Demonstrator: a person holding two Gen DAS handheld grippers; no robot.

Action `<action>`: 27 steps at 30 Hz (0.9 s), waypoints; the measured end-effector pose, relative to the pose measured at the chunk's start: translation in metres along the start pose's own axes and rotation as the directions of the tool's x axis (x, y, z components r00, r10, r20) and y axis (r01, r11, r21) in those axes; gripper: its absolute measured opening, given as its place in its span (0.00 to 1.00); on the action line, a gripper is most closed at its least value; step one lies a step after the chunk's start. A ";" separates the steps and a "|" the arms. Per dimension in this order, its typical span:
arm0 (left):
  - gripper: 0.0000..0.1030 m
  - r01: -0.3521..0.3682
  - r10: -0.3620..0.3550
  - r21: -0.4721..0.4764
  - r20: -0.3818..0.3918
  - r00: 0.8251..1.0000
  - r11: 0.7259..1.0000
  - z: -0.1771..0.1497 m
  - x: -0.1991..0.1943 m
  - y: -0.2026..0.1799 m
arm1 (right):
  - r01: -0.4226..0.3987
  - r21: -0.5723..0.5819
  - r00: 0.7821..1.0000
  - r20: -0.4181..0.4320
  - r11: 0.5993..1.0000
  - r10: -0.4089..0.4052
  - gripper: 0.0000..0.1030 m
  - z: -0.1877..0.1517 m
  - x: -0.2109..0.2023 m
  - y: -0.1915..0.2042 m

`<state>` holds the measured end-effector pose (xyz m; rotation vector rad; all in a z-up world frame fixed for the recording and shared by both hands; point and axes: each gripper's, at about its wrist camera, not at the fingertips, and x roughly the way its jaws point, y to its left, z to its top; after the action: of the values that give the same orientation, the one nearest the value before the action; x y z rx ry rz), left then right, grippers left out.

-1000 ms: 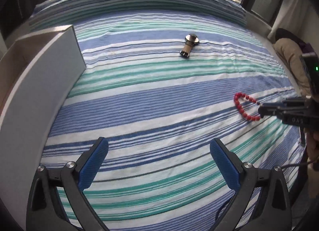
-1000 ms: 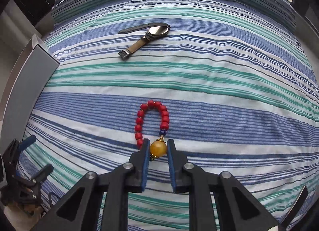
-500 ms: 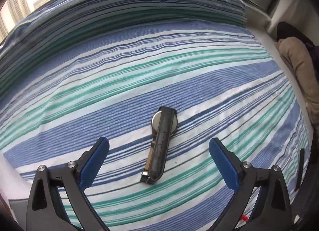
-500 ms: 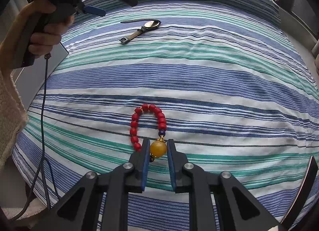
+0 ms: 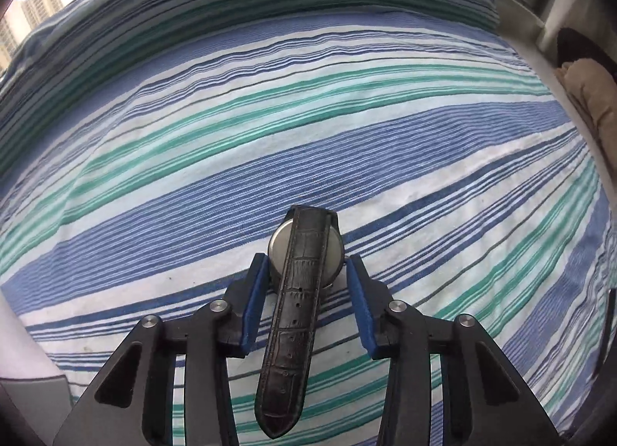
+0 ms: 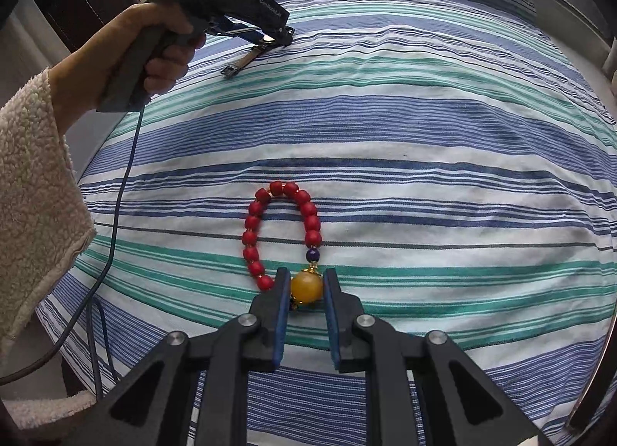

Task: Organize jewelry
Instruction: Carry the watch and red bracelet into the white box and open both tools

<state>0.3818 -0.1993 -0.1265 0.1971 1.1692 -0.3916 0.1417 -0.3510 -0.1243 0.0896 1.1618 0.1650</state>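
A wristwatch [image 5: 304, 253] lies face down on the striped bed sheet [image 5: 270, 130], its black leather strap running back between my fingers. My left gripper [image 5: 306, 265] straddles the round case; its jaws are closing and the blue pads [image 5: 258, 292] meet the case on both sides. In the right wrist view the same left gripper [image 6: 277, 37] sits far off on the watch [image 6: 246, 60]. A red bead bracelet [image 6: 308, 211] rests on the sheet, and my right gripper [image 6: 305, 276] is shut on its large yellow bead [image 6: 306, 286].
A hand in a fleecy cream sleeve [image 6: 34, 195] holds the left gripper, and a cable [image 6: 115, 214] hangs from it over the bed's left edge. A beige bundle [image 5: 590, 91] lies past the right edge. A grey box corner [image 5: 34, 403] shows at lower left.
My left gripper travelled across the bed to the watch, came down over it and narrowed from wide apart onto the case. My right gripper kept its grip on the yellow bead and shifted slightly.
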 end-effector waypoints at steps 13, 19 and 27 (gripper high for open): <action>0.40 0.014 -0.012 -0.022 0.048 0.999 1.000 -0.199 -0.158 0.057 | -0.049 0.011 0.997 0.053 0.999 0.049 0.17 -0.005 -0.026 0.012; 0.40 0.022 -0.014 -0.090 0.089 0.996 0.996 -0.251 -0.206 0.074 | -0.078 0.020 0.994 0.080 0.997 0.076 0.17 -0.001 -0.046 0.013; 0.40 0.046 -0.011 -0.208 0.168 0.986 0.977 -0.283 -0.240 0.109 | -0.077 -0.047 0.994 0.078 0.996 0.081 0.17 0.012 -0.068 0.037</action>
<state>0.1036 0.0466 -0.0196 -0.0375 1.0418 -0.2999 0.1232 -0.3268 -0.0522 0.1028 1.0754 0.2544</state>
